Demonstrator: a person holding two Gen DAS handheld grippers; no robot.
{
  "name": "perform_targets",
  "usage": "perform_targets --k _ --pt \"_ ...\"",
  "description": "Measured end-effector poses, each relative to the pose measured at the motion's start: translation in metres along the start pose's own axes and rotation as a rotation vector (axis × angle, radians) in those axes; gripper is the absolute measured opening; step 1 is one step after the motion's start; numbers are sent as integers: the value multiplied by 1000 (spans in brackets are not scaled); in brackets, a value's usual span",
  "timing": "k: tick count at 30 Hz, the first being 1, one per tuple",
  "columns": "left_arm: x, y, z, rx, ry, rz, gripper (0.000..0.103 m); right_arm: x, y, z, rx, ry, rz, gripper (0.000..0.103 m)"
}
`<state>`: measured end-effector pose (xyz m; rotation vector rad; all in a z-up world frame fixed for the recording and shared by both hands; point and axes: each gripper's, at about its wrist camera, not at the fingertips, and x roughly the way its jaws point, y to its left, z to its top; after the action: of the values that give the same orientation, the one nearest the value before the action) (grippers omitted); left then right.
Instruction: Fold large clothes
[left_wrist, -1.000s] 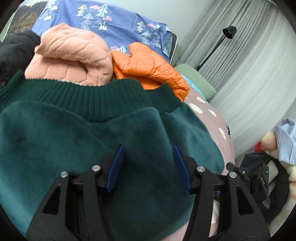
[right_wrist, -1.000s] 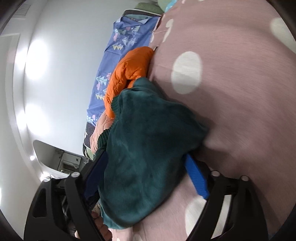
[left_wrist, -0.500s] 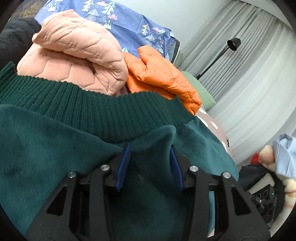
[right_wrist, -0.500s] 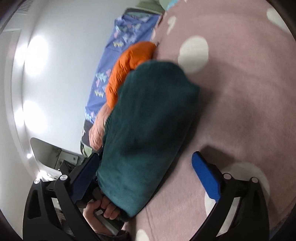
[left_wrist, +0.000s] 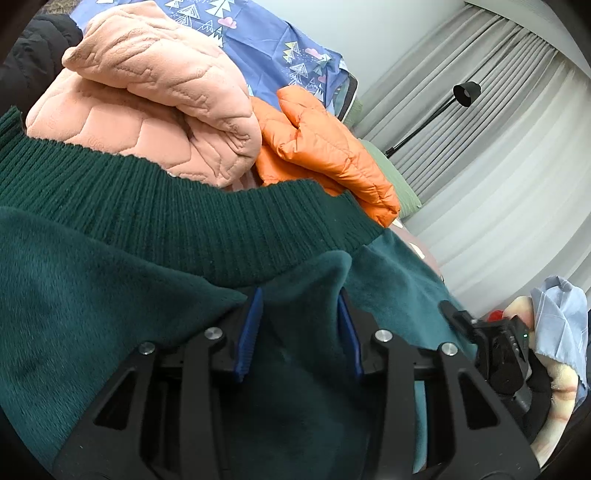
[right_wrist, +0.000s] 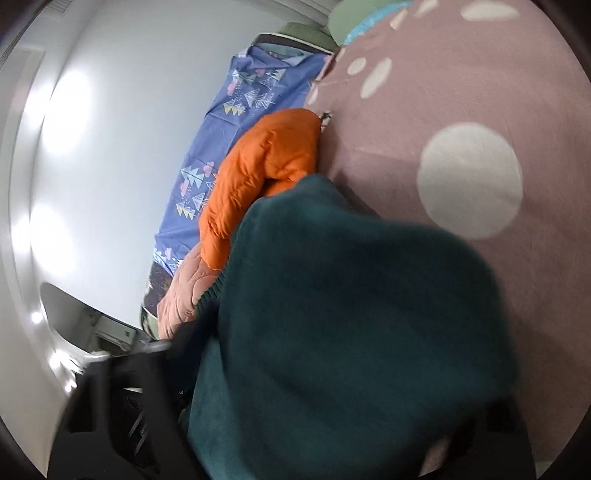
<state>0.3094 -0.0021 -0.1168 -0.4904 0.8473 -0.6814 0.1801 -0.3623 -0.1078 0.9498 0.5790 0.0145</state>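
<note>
Green sweater pinched for a fold on the spotted bedspread.

Left wrist: the left gripper clamps a ridge of the green sweater just below its ribbed hem, likely to carry that edge over; its fingers stand closer together than a second ago. Right wrist: the sweater lies on the bedspread beside the orange jacket; the right gripper is blurred and now mostly hidden, so I cannot tell its state.
</note>
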Motion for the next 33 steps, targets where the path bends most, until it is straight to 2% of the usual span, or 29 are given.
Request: perform_targets --k 2,5,12,18,21,25,27,29,31,33 --pt "-1 0 -1 1 -1 2 41 -4 14 -3 -92 -13 -34 45" --pt "-3 0 -2 2 -6 0 41 -9 34 -9 -216 -39 -81 40" --pt "-7 4 -3 -9 -3 -13 41 -10 97 -39 -527 -95 -127 37" --pt "-18 15 -7 -56 -14 -86 41 -11 142 -83 -781 -143 -164 37" --pt "-23 20 -10 -83 -21 -126 41 -10 157 -103 -869 -162 -171 37" --pt "-28 30 -11 -131 -28 -174 41 -13 176 -114 -890 -162 -109 35" --pt "-31 35 -10 -154 -30 -200 40 -13 181 -112 -851 -145 -53 35" --pt "-38 45 -9 -213 -20 -260 39 -15 187 -109 -810 -134 -4 35" --pt "-47 53 -7 -268 -4 -315 43 -16 197 -110 -812 -138 22 34" --pt "-65 59 -8 -298 -17 -334 55 -17 208 -117 -833 -140 44 34"
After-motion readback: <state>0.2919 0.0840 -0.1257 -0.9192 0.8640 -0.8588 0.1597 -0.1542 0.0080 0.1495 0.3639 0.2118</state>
